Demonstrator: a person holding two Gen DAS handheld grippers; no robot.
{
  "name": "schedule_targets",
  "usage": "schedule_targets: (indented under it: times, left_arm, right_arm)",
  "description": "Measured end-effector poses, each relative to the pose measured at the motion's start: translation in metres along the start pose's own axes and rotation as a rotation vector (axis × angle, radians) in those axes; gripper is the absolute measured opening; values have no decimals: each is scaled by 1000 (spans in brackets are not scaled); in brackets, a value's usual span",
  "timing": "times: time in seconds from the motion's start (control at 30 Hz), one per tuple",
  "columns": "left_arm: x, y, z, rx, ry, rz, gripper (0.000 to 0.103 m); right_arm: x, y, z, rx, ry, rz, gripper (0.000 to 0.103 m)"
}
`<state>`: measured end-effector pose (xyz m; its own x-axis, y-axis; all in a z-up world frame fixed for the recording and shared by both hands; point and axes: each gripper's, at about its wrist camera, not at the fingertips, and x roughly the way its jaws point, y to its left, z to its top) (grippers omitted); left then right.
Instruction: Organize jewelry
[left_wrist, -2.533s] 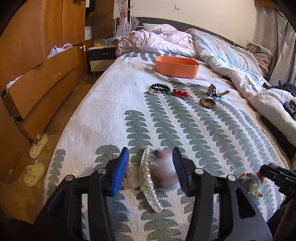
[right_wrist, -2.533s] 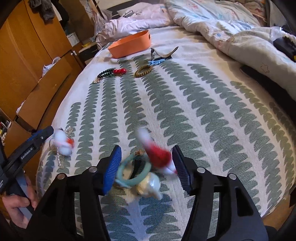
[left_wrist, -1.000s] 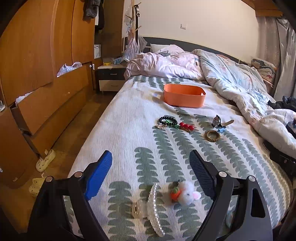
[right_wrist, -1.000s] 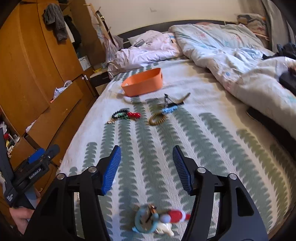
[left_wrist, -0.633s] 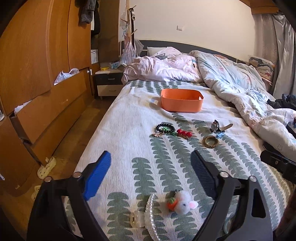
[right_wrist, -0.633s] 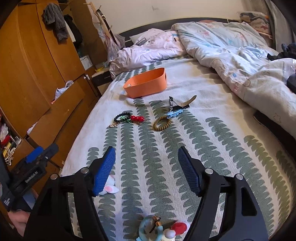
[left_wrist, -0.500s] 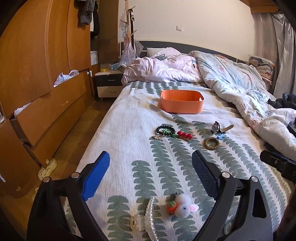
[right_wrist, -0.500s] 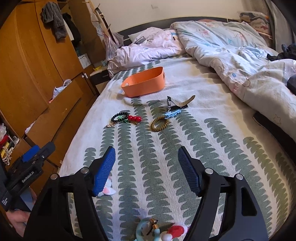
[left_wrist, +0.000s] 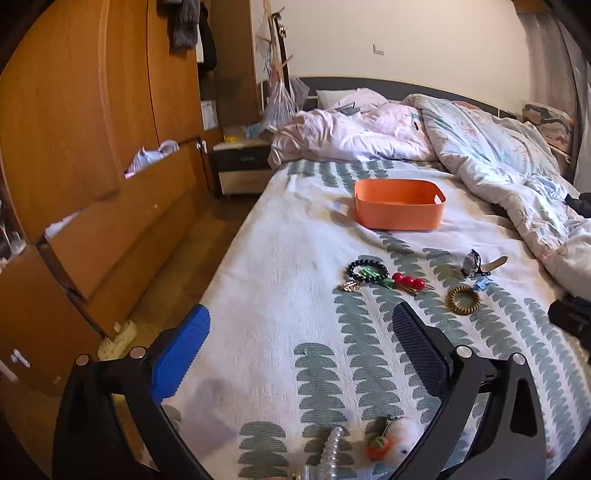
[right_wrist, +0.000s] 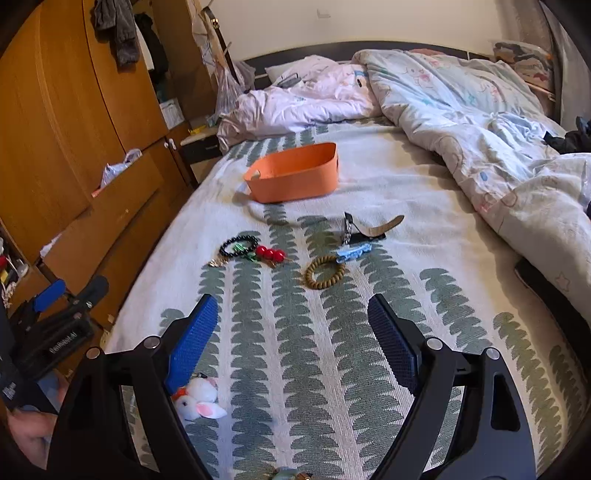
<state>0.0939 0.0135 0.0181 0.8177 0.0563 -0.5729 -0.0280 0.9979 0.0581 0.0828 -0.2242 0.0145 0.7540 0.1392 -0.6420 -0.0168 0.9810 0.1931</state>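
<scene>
Both grippers have lifted away from the bedspread since the earlier frames and now stand empty above it; the hair clips they were closing on lie loose near the foot of the bed.

Left wrist view: the left gripper (left_wrist: 299, 347) has its jaws spread wide with nothing between them. At 6 o'clock, low in the frame, lie a pearl hair clip (left_wrist: 332, 456) and, just beside it, a pompom hair clip (left_wrist: 391, 441). At 12 o'clock stands the orange bin (left_wrist: 399, 209), well apart from the gripper. Between the two, a black bead bracelet (left_wrist: 367, 270) touches a red cherry clip (left_wrist: 408, 282). At 2 o'clock lie a wooden bead bracelet (left_wrist: 464, 299) and a wristwatch (left_wrist: 476, 265).

Right wrist view: the right gripper (right_wrist: 291, 332) is likewise wide open and holds nothing. The pompom hair clip (right_wrist: 197, 400) lies at 7 o'clock, partly behind the left finger. The orange bin (right_wrist: 295, 173) sits at 12 o'clock, with the wooden bead bracelet (right_wrist: 325, 272), a blue clip (right_wrist: 352, 253) and the wristwatch (right_wrist: 364, 229) before it. Another item at 6 o'clock is cut off by the frame edge.

Risks, as judged: the soft bedspread may bunch under the fingers. The bracelet and cherry clip may lift together. Round beads may slip from the flat pads on the long carry to the bin.
</scene>
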Motion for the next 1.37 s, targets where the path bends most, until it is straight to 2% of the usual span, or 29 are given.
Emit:
schedule_targets:
  times: [0.23,0.37,0.53,0.7,1.0,1.37]
  left_arm:
    - [6,-17,19,63,-28,3,98]
    - [16,-28,28,88,-38,-4,98]
    - [37,-35,27,73,-3,-41,98]
    - [51,-38,17,83,40,-43,98]
    - [49,-41,15,93,36,-51,98]
    - [30,-42,15,77,14,-86,98]
  right_arm:
    - [17,-6,18,9,18,-37,85]
    - [36,-16,32,64,49,-50,85]
    - [54,-26,24,74,70,-81,85]
    - [63,-32,13,63,91,-104,85]
    - [61,-36,5,45,80,-135,85]
    - [42,-32,-3,38,58,-118,85]
